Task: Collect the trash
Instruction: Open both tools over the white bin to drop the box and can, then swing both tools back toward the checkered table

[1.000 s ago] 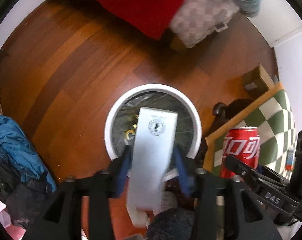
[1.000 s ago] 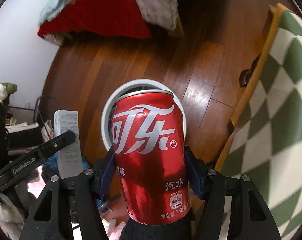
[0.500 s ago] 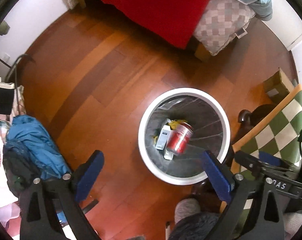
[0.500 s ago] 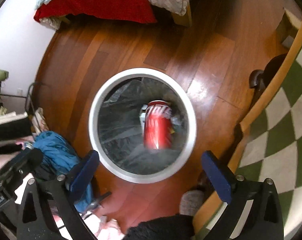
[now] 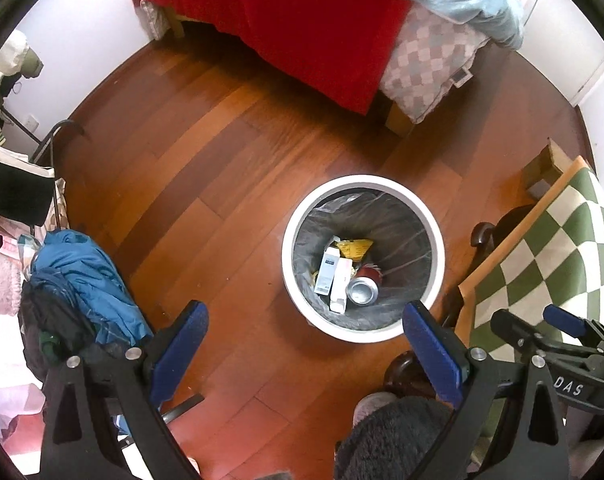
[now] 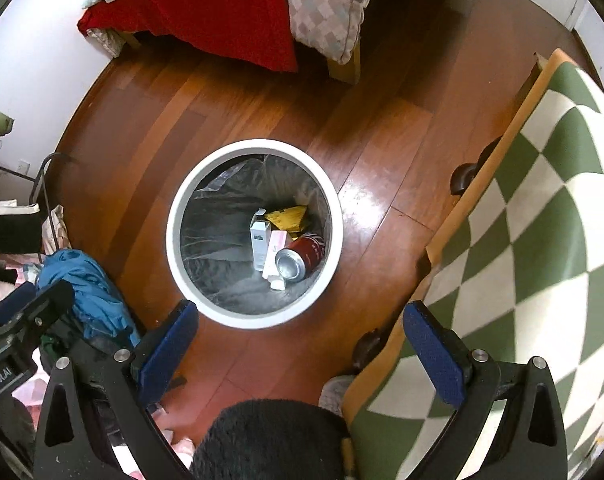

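Both grippers spread wide and empty: left gripper [image 5: 304, 330], right gripper [image 6: 300, 330], poised above a white bin [image 6: 174, 236]. Down inside, against the dark liner: red can [image 6: 304, 256] on its side, white boxes [image 6: 260, 240] just beside, yellow wrapper [image 6: 288, 218] behind. Farther off, wood floor [image 5: 206, 168], then red-draped bed [image 5: 314, 28].

Red can [image 6: 302, 256] lies beside white boxes [image 6: 261, 245] inside bin [image 6: 174, 216].

The bin [image 5: 436, 248] stands on the floor [image 5: 206, 184] before the bed [image 5: 314, 36]; inside it a can [image 5: 364, 286] lies right of two boxes [image 5: 334, 276], the tabletop [image 5: 550, 256] to its right.
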{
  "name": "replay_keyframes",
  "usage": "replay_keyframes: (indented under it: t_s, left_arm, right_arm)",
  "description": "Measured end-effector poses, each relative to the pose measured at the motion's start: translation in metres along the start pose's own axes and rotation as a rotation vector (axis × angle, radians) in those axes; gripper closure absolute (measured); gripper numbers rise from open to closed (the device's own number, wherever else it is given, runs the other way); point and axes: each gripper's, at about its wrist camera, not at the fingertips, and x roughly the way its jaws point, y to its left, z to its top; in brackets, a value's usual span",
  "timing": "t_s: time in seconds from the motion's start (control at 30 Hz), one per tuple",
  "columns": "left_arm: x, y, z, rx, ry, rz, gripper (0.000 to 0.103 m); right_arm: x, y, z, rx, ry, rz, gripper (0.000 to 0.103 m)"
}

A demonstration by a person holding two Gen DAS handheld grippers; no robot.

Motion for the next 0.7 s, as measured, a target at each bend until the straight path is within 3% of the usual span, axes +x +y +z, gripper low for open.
replay_keyframes:
  t_s: [0.3, 0.7]
  left_arm:
    - [-0.05, -0.008, -0.024, 0.021, -0.071, -0.015, 0.004]
    - [-0.146, -0.021, -0.057, 0.034, -0.242, -0.051, 0.004]
  right_arm:
    - [-0.052, -0.001, -0.036, -0.038, -0.059, 0.007, 0.0]
    - [-0.17, -0.006, -0.086, -0.083, -0.264, 0.07, 0.0]
